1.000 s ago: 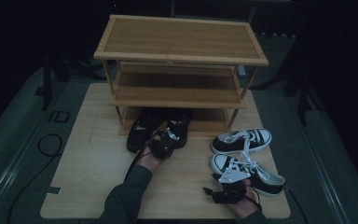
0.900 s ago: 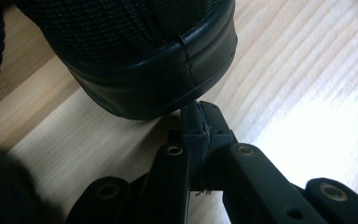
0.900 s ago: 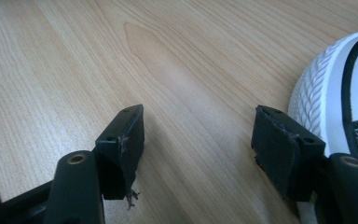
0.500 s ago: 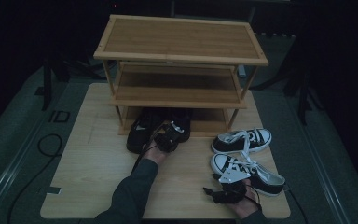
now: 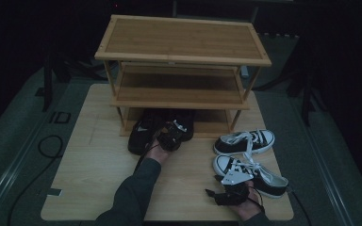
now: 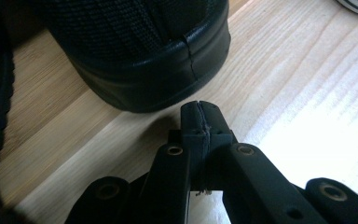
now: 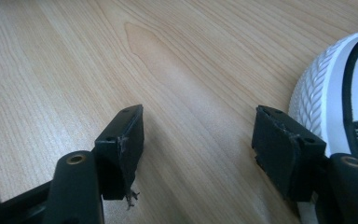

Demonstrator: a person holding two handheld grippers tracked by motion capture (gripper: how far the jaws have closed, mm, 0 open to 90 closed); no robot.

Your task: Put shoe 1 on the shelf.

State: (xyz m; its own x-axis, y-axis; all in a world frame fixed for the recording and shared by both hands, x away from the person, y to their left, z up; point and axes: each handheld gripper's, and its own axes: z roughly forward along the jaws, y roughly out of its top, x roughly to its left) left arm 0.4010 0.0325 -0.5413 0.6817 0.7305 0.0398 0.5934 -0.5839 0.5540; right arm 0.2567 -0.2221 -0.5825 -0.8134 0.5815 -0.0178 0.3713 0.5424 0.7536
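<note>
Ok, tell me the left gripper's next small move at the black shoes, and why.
Probably nudge forward: the left gripper is shut on nothing, its tips just short of the black shoe's heel, which still overhangs the rack's bottom shelf edge.

Left arm stretched far, right hand held near

The left tool point(image 5: 171, 136) sits at the end of a sleeved forearm point(image 5: 134, 190) reaching away from the near edge, its jaws pressed together with nothing between them. The right tool point(image 5: 231, 193) lies low at the near right, gripped in the right hand point(image 5: 245, 209), jaws standing wide apart and empty.
</note>
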